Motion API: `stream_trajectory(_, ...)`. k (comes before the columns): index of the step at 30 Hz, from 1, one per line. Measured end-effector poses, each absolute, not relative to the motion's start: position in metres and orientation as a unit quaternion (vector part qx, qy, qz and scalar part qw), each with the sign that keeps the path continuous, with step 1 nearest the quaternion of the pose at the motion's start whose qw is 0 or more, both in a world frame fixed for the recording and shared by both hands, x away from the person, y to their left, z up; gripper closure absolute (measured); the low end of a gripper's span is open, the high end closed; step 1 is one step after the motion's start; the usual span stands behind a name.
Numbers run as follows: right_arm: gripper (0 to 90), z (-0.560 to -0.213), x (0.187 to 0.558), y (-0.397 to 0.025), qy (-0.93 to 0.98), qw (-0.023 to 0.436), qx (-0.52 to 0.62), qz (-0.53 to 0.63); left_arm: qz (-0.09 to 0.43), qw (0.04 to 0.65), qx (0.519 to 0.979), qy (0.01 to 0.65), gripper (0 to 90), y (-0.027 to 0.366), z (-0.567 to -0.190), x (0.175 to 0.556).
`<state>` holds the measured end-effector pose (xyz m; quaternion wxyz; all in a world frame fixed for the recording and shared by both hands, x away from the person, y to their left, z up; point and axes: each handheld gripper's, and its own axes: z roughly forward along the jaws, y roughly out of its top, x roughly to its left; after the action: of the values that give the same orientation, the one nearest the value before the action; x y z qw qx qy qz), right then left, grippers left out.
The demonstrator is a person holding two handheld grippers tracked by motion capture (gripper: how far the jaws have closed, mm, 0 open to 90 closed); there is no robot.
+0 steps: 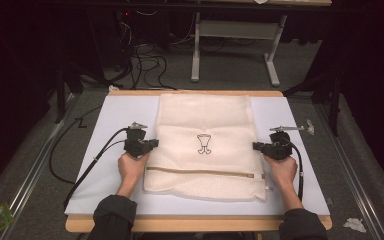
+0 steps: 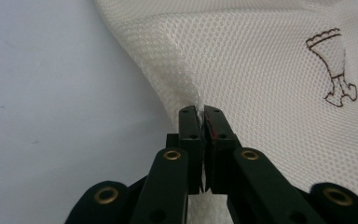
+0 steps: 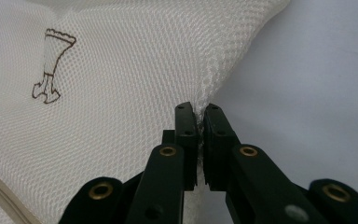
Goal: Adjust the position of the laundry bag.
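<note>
A cream mesh laundry bag [image 1: 205, 125] lies flat on the white table top [image 1: 115, 120], with a small brown printed emblem [image 1: 204, 144] at its middle and a zipper [image 1: 200, 172] across its near part. My left gripper [image 1: 152, 143] is at the bag's left edge, shut on the mesh [image 2: 200, 109]. At the bag's right edge my right gripper [image 1: 256, 146] is likewise shut on the mesh [image 3: 199, 109]. In both gripper views the fabric [image 2: 261, 65] pulls up into a small peak at the jaws.
The table's wooden rim [image 1: 200, 222] runs along the near edge. A black cable [image 1: 87, 167] trails from the left gripper over the table's left side. Behind the table stand a grey frame [image 1: 196, 50] and loose cables on the floor. Paper scraps [image 1: 354, 224] lie at the right.
</note>
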<state>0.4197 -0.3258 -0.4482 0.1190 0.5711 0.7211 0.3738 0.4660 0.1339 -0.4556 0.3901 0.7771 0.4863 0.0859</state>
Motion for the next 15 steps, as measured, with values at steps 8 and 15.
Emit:
stream_trajectory(8,86.4,-0.452,0.415,-0.341,0.712,0.133,0.588,0.36,0.09,0.398,0.78,0.475,86.8,0.121,-0.451,0.461)
stream_trajectory(15,75.0,-0.459,0.416,-0.337,0.725,0.15,0.577,0.345,0.115,0.379,0.795,0.46,77.6,0.119,-0.459,0.456)
